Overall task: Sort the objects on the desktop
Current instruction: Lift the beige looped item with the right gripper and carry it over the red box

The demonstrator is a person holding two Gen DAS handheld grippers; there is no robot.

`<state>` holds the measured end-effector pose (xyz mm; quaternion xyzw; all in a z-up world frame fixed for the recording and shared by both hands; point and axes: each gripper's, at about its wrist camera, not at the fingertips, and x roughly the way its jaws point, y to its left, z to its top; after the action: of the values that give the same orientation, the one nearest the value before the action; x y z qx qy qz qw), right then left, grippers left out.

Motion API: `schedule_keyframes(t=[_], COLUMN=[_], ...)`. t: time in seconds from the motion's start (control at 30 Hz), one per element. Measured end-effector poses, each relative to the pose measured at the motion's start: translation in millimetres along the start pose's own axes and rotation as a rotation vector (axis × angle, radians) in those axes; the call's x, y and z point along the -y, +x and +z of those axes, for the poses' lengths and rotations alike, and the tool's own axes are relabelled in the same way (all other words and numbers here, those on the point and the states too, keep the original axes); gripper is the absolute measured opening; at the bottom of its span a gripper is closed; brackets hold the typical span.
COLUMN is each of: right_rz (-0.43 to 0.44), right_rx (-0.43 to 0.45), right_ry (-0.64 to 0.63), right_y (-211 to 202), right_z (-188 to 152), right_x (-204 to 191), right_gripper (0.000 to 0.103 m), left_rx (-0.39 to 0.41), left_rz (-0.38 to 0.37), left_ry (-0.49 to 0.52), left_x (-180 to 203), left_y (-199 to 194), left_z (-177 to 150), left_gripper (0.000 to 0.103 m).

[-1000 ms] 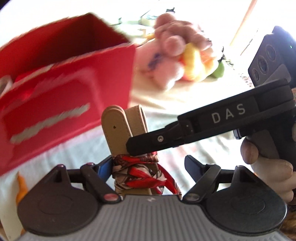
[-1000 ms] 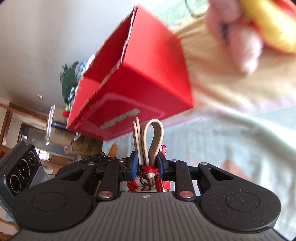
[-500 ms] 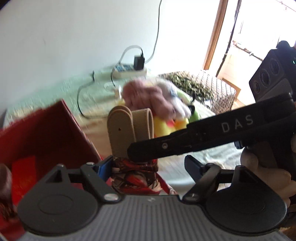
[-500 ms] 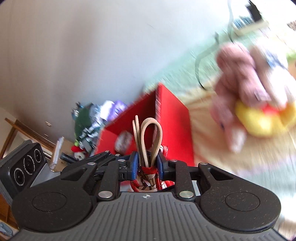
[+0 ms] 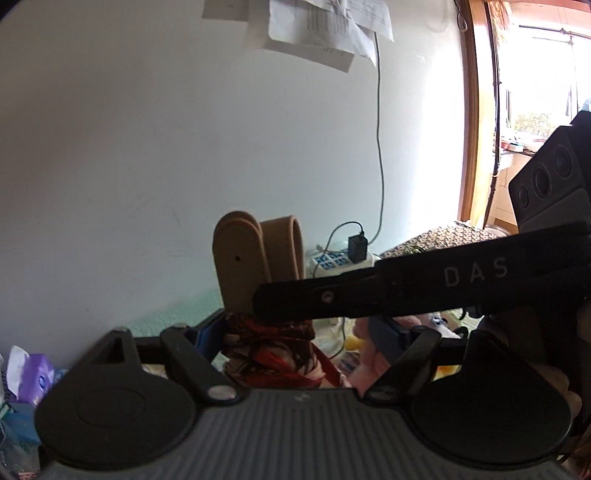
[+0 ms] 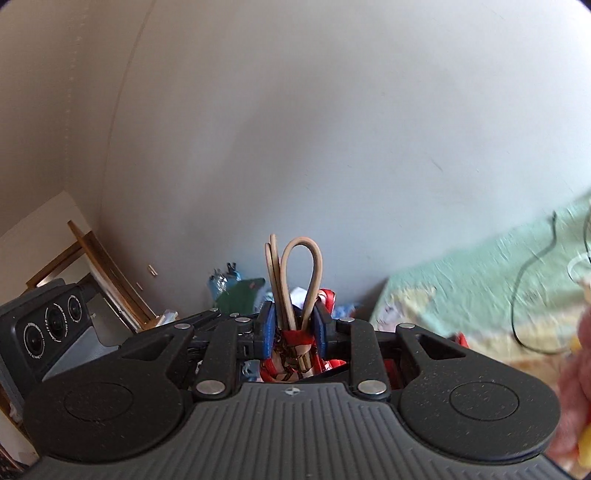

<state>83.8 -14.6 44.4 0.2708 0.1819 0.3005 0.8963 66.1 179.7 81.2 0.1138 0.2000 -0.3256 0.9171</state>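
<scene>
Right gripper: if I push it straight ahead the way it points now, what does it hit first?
Probably nothing close: beyond the right gripper, shut on the tan strap bundle, that view shows only the bare wall. Its distance is unclear.

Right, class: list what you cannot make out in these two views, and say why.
Left wrist view: lower end of the strap bundle, hidden behind the right gripper.
Right wrist view: plush toy, blurred and cut off by the right edge.
Left wrist view: print on the wall papers, too small.
</scene>
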Motion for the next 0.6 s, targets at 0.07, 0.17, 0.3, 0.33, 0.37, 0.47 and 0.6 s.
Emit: schedule_keyframes(t=[0.07, 0.17, 0.3, 0.33, 0.37, 0.47, 0.6], right_rz=[-0.002, -0.019, -0.089, -0.108, -0.13, -0.193, -0.277], right_rx=[0.0, -0.03, -0.114, -0.144, -0.175, -0.27, -0.406], right_ry=[-0.026, -0.042, -0.043, -0.033, -0.023, 0.001, 0.044], right_y=[13.1, 34.0, 61.0, 67.8, 75.2, 92.1, 112.1], right_z=[-0.8, -9.6, -28.1, -32.7, -37.5, -50.1, -66.3], right_x=[-3.5, 0.1, 14.3, 19.3, 24.6, 36.5, 49.1], right_gripper=[0.024, 0.024, 0.024, 0.024, 0.024, 0.024, 0.024], left_rx=[0.004, -0.025, -0.114, -0.139, -0.168, -0.254, -0.365], left_rz=[0.016, 0.025, 0.012, 0.006, -0.004, -0.048, -0.108], left_ry=[-0.013, -0.038, -0.07, -0.079, -0.09, -0.133, -0.168], left_x=[-10.3, -24.9, -40.3, -43.1, -45.1, -56.4, -63.5], left_y=[0.1, 15.9, 43.7, 50.9, 57.3, 83.8, 108.4], left_z=[-2.4, -13.6, -38.1, -45.9, -56.4, -76.3, -104.1], left_gripper=[0.082, 0.082, 0.081, 0.081, 0.081, 0.081, 0.081])
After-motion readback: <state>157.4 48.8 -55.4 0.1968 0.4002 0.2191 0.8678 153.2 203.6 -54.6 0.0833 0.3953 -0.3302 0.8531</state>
